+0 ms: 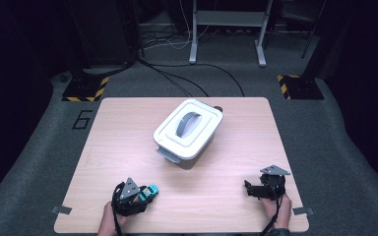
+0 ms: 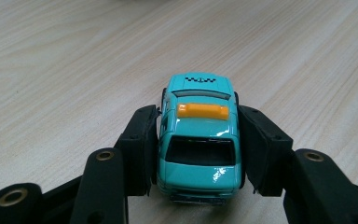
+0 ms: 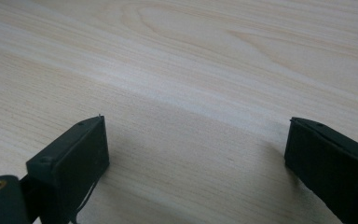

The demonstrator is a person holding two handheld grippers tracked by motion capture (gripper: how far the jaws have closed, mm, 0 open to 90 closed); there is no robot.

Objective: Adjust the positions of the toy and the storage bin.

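Teal toy taxi [image 2: 199, 140] sits at the table's [image 1: 128, 128] near left, clamped on both flanks by the left gripper [image 2: 198, 144]. Grasp step; next likely a lift toward the lidded white bin [image 1: 188, 132] mid-table. Right gripper [image 3: 196, 154] gapes wide, holding nothing. Roof shows a checker strip; no readable writing.
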